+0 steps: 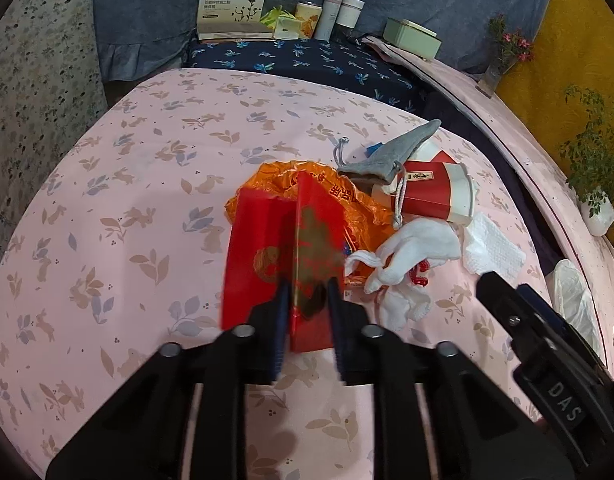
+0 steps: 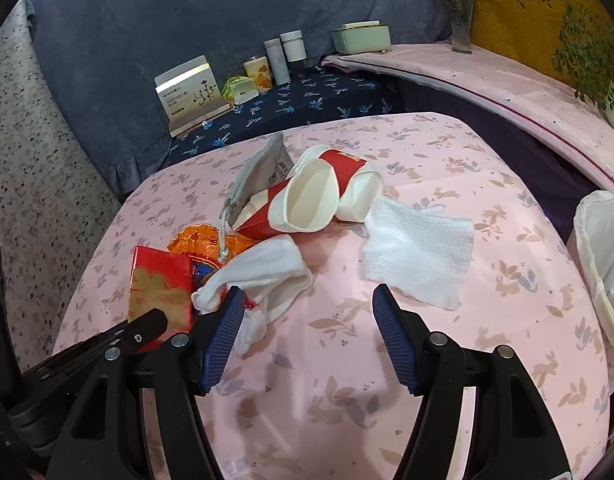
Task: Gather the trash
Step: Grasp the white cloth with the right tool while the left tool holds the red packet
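My left gripper (image 1: 307,294) is shut on the near edge of a folded red paper packet (image 1: 319,236) with a gold print. The packet lies over a crumpled orange plastic bag (image 1: 359,200) on the pink tablecloth (image 1: 147,200). In the right wrist view the packet (image 2: 159,280) sits at the left. My right gripper (image 2: 309,300) is open above bare cloth, between a white sock (image 2: 267,268) and a white paper towel (image 2: 419,256). Beyond them lie red-and-white paper cups (image 2: 307,200) on their sides and a grey drawstring pouch (image 2: 263,172).
A white plastic bag (image 2: 603,248) hangs open at the table's right edge. Behind the table, a dark blue floral surface (image 1: 307,60) carries a box (image 1: 231,8), jars and a pale green case (image 1: 411,36). Potted plants (image 1: 591,148) stand on the ledge at right.
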`<state>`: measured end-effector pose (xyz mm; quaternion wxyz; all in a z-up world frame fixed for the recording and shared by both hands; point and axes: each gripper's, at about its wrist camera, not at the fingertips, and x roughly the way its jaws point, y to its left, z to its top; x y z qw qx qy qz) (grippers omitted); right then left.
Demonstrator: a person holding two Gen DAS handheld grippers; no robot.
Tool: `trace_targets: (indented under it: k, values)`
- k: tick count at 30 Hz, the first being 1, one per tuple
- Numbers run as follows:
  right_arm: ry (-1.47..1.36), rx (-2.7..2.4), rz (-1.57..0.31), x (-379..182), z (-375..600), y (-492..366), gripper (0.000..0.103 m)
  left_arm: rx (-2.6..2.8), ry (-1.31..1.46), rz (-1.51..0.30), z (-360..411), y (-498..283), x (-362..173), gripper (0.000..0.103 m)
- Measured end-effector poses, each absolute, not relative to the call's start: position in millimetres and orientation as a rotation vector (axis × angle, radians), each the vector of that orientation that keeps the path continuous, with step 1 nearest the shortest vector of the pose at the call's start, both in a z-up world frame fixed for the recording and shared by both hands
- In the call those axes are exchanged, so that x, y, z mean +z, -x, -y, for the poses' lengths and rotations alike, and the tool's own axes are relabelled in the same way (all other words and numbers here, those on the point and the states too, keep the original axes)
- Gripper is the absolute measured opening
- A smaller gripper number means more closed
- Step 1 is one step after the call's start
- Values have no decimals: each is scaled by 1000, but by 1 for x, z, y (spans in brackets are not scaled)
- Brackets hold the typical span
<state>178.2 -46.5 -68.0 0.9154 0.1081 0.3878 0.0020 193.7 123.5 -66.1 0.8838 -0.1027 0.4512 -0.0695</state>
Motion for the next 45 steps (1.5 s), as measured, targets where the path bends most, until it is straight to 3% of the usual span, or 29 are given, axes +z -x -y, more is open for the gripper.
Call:
trace_targets:
  k: [4, 16, 19, 23, 27, 45]
  values:
    - [-253, 35, -819, -74, 37, -189, 64, -162, 228, -936, -126, -193, -63, 6]
    - [-350, 82, -855, -85, 27, -216, 53, -167, 263, -943, -131, -196, -63, 4]
    - [-349, 89, -875, -93, 23, -220, 43, -166, 268, -951, -132, -196, -66, 4]
    - [-345, 116, -895, -102, 19, -217, 21, -165, 262, -948, -131, -195, -66, 4]
    - [-337, 115, -878, -98, 22, -210, 14, -165, 260, -943, -129, -192, -63, 4]
    - [-379, 43, -739, -47, 86, -160, 13, -251, 181, -881, -67, -163, -23, 3]
